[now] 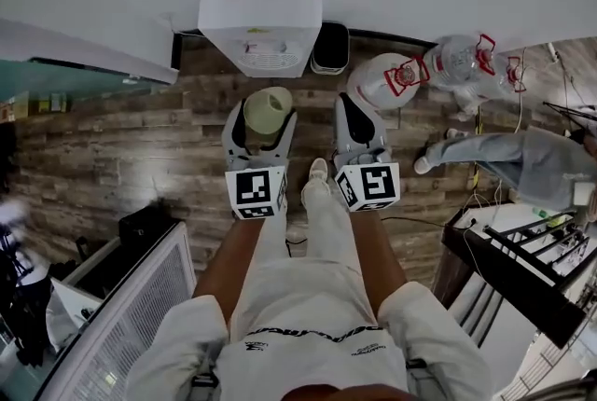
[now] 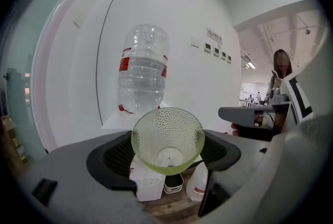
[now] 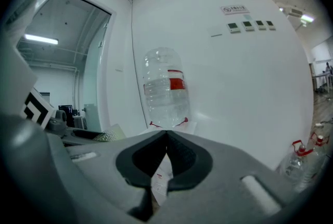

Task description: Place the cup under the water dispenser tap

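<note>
A pale green textured cup [image 1: 267, 113] sits between the jaws of my left gripper [image 1: 259, 127], which is shut on it; in the left gripper view the cup [image 2: 167, 139] faces the camera mouth-first with black pads [image 2: 117, 156] on either side. The white water dispenser [image 1: 263, 17] with its clear bottle [image 2: 142, 67] stands ahead against the wall, apart from the cup. My right gripper [image 1: 362, 127] is beside the left one, its jaws closed together with nothing between them. In the right gripper view the dispenser bottle [image 3: 166, 87] rises above the shut right gripper [image 3: 165, 151].
Spare water bottles [image 1: 387, 78] [image 1: 464, 60] lie on the wooden floor right of the dispenser, next to a small dark bin [image 1: 330, 48]. A seated person's legs [image 1: 485, 152] are at the right. A white rack [image 1: 140, 297] stands at lower left and a black frame [image 1: 522, 273] at lower right.
</note>
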Available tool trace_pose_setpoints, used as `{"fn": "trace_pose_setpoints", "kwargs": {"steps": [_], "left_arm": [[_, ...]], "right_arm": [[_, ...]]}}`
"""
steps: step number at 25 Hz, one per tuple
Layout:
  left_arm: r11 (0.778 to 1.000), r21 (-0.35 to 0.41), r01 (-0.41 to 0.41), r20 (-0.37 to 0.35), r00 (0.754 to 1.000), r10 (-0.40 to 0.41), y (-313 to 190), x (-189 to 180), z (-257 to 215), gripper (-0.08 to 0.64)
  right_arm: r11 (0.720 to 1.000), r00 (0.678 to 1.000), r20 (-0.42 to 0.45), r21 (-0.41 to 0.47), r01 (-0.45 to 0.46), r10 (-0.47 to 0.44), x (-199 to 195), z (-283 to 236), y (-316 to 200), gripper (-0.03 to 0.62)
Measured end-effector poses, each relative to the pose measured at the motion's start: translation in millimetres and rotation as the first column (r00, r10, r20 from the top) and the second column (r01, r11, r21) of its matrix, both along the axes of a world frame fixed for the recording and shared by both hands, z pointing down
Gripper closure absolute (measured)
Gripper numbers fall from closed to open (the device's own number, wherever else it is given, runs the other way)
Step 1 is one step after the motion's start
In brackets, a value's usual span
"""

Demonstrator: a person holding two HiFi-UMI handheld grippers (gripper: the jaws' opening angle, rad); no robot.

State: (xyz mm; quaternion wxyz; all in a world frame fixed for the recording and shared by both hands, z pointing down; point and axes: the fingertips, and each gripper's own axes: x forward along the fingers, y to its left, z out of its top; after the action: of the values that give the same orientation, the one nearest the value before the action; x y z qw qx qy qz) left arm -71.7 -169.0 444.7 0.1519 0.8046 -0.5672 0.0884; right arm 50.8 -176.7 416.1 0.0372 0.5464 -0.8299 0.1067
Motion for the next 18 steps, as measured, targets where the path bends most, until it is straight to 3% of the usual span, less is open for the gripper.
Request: {"fn": "trace_pose_setpoints", "kwargs": {"steps": [10, 18], "left_arm": [[0.998, -0.058, 0.024, 0.045, 0.999, -0.022, -40.4, 26.1, 96.5, 0.189], [0.996, -0.074, 0.040, 0.035, 0.999, -0.038, -65.6, 35.7, 168.4, 0.189]], "right_arm": [[0.999, 1.000, 0.004, -0.049, -0.004, 0.004, 14.9, 86.5, -31.9, 0.594], [0.998, 1.000, -0.016, -0.065, -0.013, 0.012, 21.6, 142.6, -43.7, 0.594]]}}
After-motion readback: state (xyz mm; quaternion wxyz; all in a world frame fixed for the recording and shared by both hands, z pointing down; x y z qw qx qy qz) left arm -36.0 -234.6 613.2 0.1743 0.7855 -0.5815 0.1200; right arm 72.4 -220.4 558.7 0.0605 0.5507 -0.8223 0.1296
